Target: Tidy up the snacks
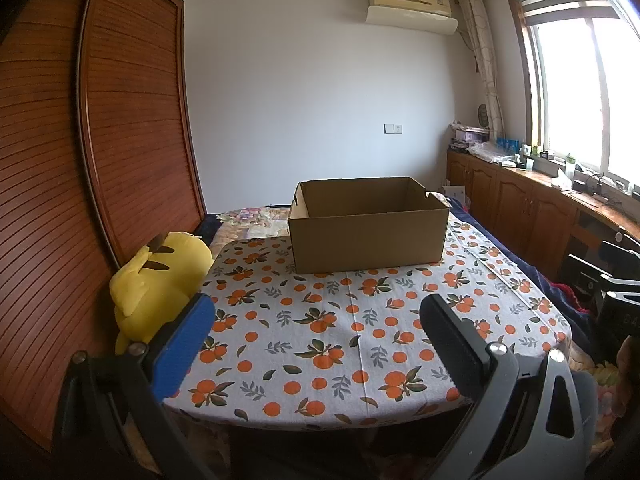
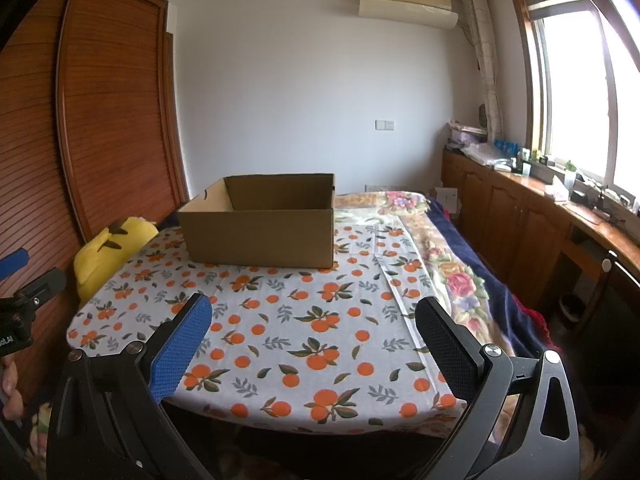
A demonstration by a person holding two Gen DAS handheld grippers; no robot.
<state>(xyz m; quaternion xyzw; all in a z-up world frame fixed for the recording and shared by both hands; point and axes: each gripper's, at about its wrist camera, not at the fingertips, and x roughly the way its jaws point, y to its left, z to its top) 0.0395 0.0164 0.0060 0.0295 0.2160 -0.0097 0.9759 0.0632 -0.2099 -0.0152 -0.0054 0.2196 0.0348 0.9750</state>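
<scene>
The plainest risk is that there is nothing to pick up — no snacks show in either view, so whichever gripper moves first may have to turn away from the cardboard box to find them, and the box would then leave its camera's view. A second risk, judged from how the box looks: it is light and open-topped and sits on a loose orange-print cloth, so a gripper knocking its near wall could push it back and wrinkle the cloth under it. The yellow plush toy, just beside the cloth to the left of the box, could also be brushed by a wide left-hand swing.

The left gripper is spread wide with nothing between its fingers; it hangs in front of the box, over the near edge of the cloth. The right gripper is equally wide and empty, in front of the box and a little to its right.

The box is plain brown corrugated card, rectangular, upright, with a hand-hole notch in a side wall. What can be seen of its inside looks empty, though the floor is hidden behind the near wall.
</scene>
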